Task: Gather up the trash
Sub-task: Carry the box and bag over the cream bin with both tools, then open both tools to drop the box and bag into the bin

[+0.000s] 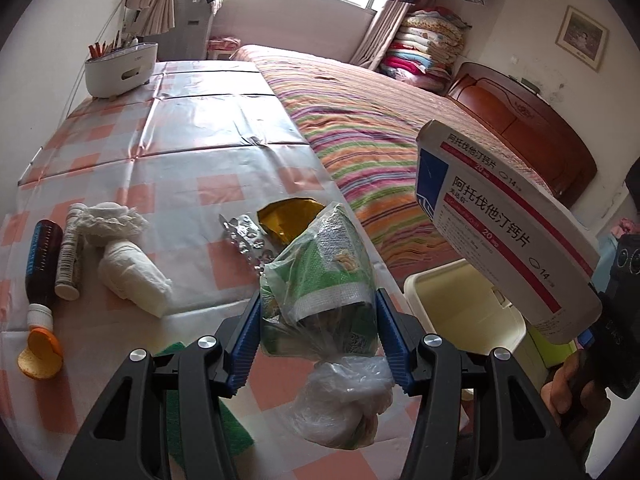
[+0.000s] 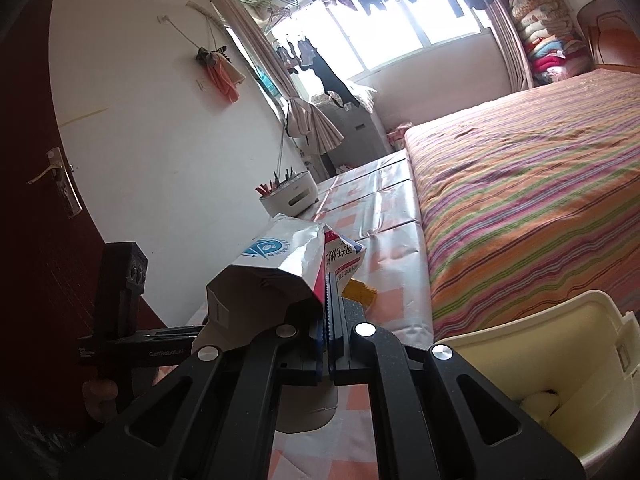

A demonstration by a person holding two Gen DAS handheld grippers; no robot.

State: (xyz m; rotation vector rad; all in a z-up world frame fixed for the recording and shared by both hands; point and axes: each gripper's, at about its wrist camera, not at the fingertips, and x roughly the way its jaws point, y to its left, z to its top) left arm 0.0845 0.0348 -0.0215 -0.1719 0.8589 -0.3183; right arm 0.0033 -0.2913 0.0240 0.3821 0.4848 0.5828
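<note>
My left gripper (image 1: 318, 320) is shut on a clear plastic bag holding a green and white wrapper (image 1: 320, 276), lifted above the table's right edge. My right gripper (image 2: 329, 300) is shut on a white, red and blue medicine box (image 2: 276, 268), which also shows in the left wrist view (image 1: 504, 232) above the cream trash bin (image 1: 464, 304). The bin (image 2: 560, 344) stands between table and bed. On the table lie a foil blister pack (image 1: 248, 240), a gold wrapper (image 1: 286, 216), crumpled tissues (image 1: 128, 256), a dark bottle (image 1: 42, 264), a white tube (image 1: 70, 252) and orange peel (image 1: 40, 354).
The table has a pink and white checked cloth (image 1: 192, 140). A white holder with pens (image 1: 120, 66) stands at its far left. A striped bed (image 1: 380, 128) runs along the table's right side. A green item (image 1: 192, 420) lies under my left gripper.
</note>
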